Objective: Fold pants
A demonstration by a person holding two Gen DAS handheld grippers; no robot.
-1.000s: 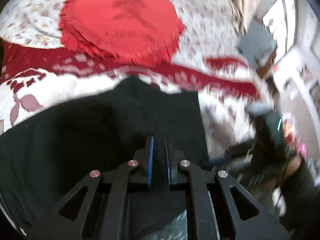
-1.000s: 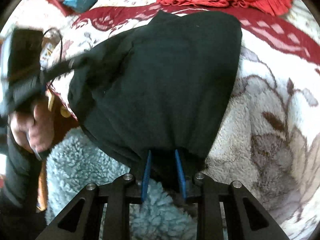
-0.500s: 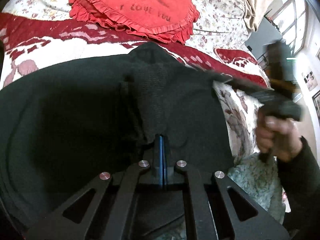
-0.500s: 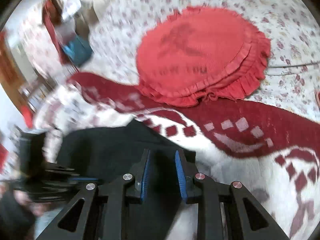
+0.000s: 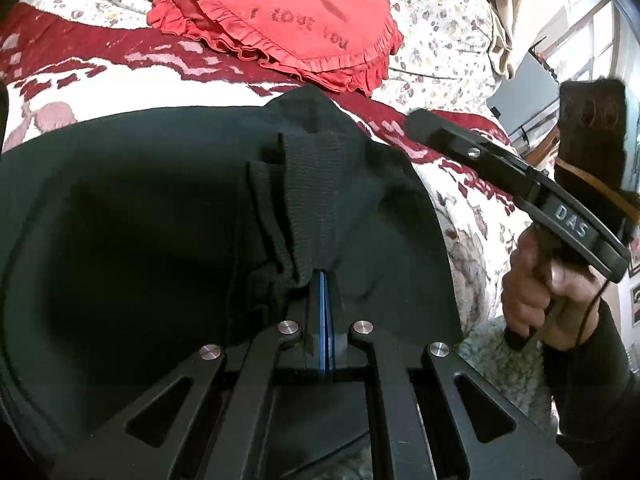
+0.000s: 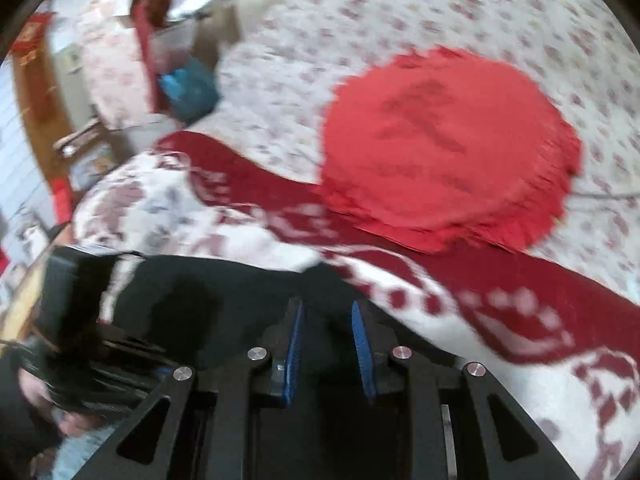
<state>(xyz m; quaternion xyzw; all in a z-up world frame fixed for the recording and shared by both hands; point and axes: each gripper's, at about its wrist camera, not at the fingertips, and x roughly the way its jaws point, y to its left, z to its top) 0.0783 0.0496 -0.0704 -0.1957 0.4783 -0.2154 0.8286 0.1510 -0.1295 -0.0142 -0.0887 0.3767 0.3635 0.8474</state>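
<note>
Left wrist view: left gripper (image 5: 323,280) pinches the pants (image 5: 160,208) waistband
Right gripper (image 6: 326,336), jaws apart and empty, hovers beside the pants' right edge

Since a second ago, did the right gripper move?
Yes. The right gripper let go of the black pants and swung up toward the red cushion, which now fills its view.
</note>
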